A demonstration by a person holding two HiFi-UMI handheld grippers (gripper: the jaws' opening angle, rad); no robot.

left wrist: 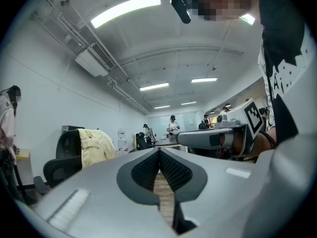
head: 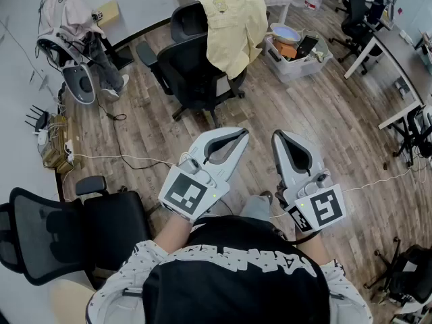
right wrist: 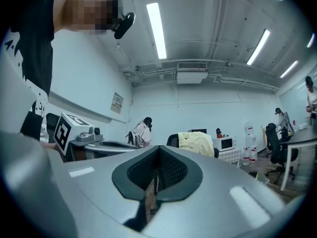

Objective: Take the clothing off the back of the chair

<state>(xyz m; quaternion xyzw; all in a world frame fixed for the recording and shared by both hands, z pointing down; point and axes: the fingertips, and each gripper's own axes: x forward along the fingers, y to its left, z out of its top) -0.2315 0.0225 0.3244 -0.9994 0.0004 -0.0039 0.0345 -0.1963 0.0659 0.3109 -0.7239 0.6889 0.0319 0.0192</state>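
**Shirt** (head: 236,22): pale yellow, draped over the backrest of the chair (head: 192,69) and hanging down it in loose folds. No gripper touches it. It sits at top centre of the head view, well apart from both grippers. In the left gripper view it shows at the left, and in the right gripper view just right of centre.

**Chair**: black swivel type with armrests, standing on the wood floor (head: 317,113).

**Left gripper** (head: 237,139): held level and pointing toward the chair. Jaws are clenched, pad against pad, with nothing between them. A marker cube sits at its rear, above the hand.

**Right gripper** (head: 280,140): held level beside the left one, near it but not touching. Jaws are clenched and empty. Its marker cube is also at the rear.

**Bin** (head: 297,56): clear plastic, holding mixed items. It stands on the floor just right of the chair.

**Cable** (head: 115,157): white, lying across the floor between the chair and the person.

**Second chair** (head: 74,231): black with a mesh back, at lower left, close beside the person.

**Garment** (head: 67,15): grey, hung on a stand at top left, near the wall.

**Desks** (head: 395,59): white, along the right edge, with dark chairs near them.

**Microwave** (right wrist: 227,143): white, on a table behind the chair, seen in the right gripper view.

**People** (left wrist: 172,124): several, standing far off at the back of the room, seen in the left gripper view.
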